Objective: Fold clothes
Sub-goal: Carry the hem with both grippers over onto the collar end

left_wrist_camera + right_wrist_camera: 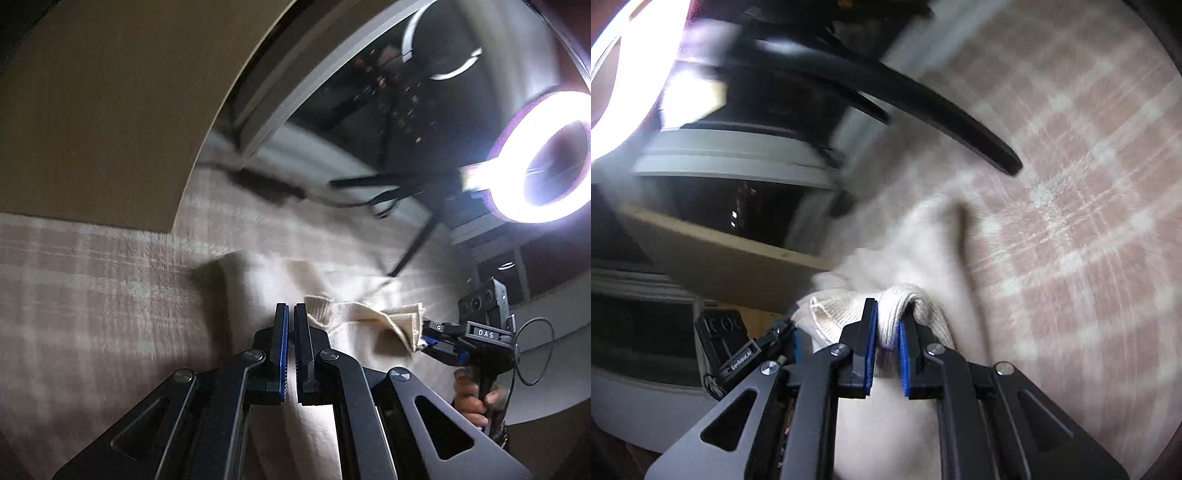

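While the pink-and-cream checked cloth [1089, 229] covers the bed, the cream ribbed knit garment [354, 317] hangs lifted above it; the left gripper [291, 314] pinches its cuff; the right gripper [888, 325] clamps a bunched fold.

Black linkage grippers, silver screws, blue-padded fingers [904, 354] (one marked "DAS").

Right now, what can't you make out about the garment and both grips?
- Garment: right wrist view, motion blur hides its shape and type.
- Left gripper: left wrist view, whether cloth sits between the near-shut jaws is hidden by the fingers.
- Garment's lower part: cut off behind gripper frames, both views.
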`<state>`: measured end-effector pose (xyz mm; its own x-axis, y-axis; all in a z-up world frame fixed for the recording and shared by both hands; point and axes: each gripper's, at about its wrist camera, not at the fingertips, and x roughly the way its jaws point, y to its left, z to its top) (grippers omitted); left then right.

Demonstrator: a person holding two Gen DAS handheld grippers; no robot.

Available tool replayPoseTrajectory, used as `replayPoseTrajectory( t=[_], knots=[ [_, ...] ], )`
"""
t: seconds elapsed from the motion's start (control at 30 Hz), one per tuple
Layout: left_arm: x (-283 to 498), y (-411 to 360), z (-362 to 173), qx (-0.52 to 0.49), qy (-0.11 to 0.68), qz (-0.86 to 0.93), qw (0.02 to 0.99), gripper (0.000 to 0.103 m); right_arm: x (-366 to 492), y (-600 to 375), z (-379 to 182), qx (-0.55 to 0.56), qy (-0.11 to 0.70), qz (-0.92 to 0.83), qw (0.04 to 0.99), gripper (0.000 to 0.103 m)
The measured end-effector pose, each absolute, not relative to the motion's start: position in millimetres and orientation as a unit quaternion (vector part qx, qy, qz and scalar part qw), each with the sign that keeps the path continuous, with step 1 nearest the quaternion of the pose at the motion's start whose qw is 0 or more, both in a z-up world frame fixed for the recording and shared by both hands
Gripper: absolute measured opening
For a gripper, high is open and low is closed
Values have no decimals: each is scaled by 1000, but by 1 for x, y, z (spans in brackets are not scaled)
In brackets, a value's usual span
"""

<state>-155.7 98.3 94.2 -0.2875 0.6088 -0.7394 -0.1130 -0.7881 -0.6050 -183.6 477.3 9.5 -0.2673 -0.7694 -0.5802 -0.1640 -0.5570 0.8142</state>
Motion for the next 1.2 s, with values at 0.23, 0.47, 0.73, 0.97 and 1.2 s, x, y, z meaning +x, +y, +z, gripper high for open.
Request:
replayPoseTrajectory(
  t=[0.23, 0.47, 0.73, 0.97, 1.2],
  knots=[
    [-153, 72, 99, -541, -272, 759, 240, 45, -181, 506, 12, 533, -477, -646, 265, 54],
    [-105, 72, 126, -495, -203, 806, 253, 58, -159, 501, 63, 497, -322, -754, 283, 58],
    [-113, 120, 89, -538, -150, 791, 250, 10, -175, 436, 50, 519, -170, -795, 265, 23],
    [-115, 116, 100, -504, -113, 827, 222, 24, -176, 438, 46, 509, -109, -819, 243, 11],
    [-129, 111, 93, -513, -100, 836, 167, 74, -178, 432, 47, 506, -45, -841, 187, 64]
  ],
)
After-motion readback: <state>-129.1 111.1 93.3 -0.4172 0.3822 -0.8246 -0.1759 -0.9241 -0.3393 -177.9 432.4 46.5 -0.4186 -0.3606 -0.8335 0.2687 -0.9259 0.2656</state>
